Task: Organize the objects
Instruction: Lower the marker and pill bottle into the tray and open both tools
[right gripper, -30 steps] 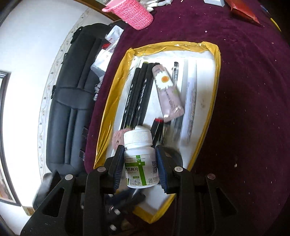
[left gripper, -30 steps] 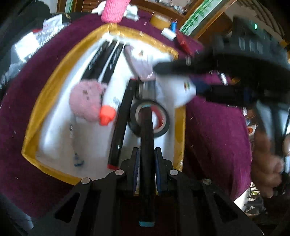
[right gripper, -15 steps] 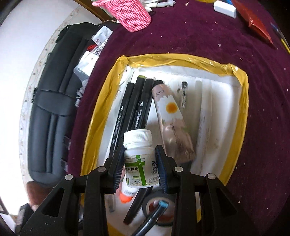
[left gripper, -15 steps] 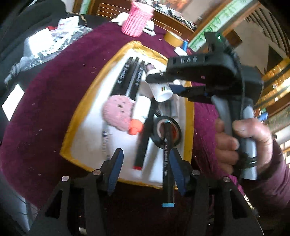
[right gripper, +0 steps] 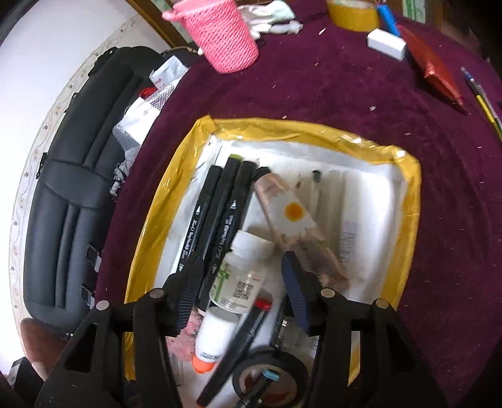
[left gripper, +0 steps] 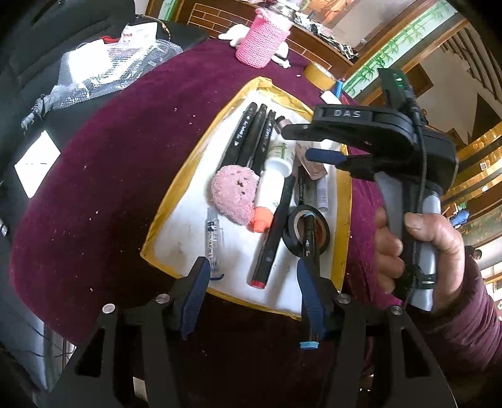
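A white tray with a yellow rim (left gripper: 344, 219) (right gripper: 408, 219) lies on the maroon table. My left gripper (left gripper: 252, 266) is open at its near edge; a black marker (left gripper: 309, 248) leans on its right finger and over a black tape roll (left gripper: 324, 233). My right gripper (right gripper: 240, 266) is open over the tray, and it shows in the left wrist view (left gripper: 295, 142). The white pill bottle (right gripper: 243, 276) (left gripper: 280, 157) lies between its fingers among the markers. Three black markers (right gripper: 216, 216), a daisy tube (right gripper: 295, 222), a pink plush (left gripper: 233, 194) and a white glue bottle (left gripper: 269, 194) also lie in the tray.
A pink knitted cup (right gripper: 219, 34) (left gripper: 262, 40), a yellow tape roll (right gripper: 353, 12), a white eraser (right gripper: 386, 42) and a red packet (right gripper: 436, 72) sit at the table's far side. A black chair with bags (right gripper: 69, 194) stands to the left.
My left gripper opened and let go of the black marker, then drew back. My right gripper moved down into the tray, opened and released the pill bottle.
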Demonstrator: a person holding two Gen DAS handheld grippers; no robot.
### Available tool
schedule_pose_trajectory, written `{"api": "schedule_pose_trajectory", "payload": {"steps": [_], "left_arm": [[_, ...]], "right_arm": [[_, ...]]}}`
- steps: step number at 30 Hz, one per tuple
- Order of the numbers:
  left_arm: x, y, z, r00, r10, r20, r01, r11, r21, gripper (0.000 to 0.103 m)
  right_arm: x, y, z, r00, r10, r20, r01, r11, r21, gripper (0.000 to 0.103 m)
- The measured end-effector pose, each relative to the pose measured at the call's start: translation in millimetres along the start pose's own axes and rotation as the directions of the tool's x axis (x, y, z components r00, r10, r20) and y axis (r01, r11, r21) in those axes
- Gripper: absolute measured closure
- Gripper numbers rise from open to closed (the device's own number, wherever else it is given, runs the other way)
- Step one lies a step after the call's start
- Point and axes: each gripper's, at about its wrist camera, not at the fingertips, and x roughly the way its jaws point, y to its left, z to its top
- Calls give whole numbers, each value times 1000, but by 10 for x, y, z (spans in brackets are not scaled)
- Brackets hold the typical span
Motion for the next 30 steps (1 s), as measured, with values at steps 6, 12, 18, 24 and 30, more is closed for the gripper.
{"api": "schedule_pose_trajectory", "payload": {"steps": [6,12,18,24,30], "left_arm": [[-10,-308,-123,998,-38,-45,45,987,153,51],[301,-698,-101,996,38,-87,-9,952,305,55],[611,-779,-39,988,57,-142,-3,935,355,90],[650,-801,76,993,27,-117,12,946,323,91],[762,-709,88,990,81,-114,-46,959,280,60]], "right_arm": [[-346,-201,-146,999,-20,29,20,1000,2,51],[-560,-484,-255,999,-3,54,-2,996,86,51],[-864,-647,-333,992,-40,119,24,991,134,51],[-1087,-797,-388,982,-70,174,41,986,164,51],[-1073,-890,-462,985,-68,159,36,980,196,51]]}}
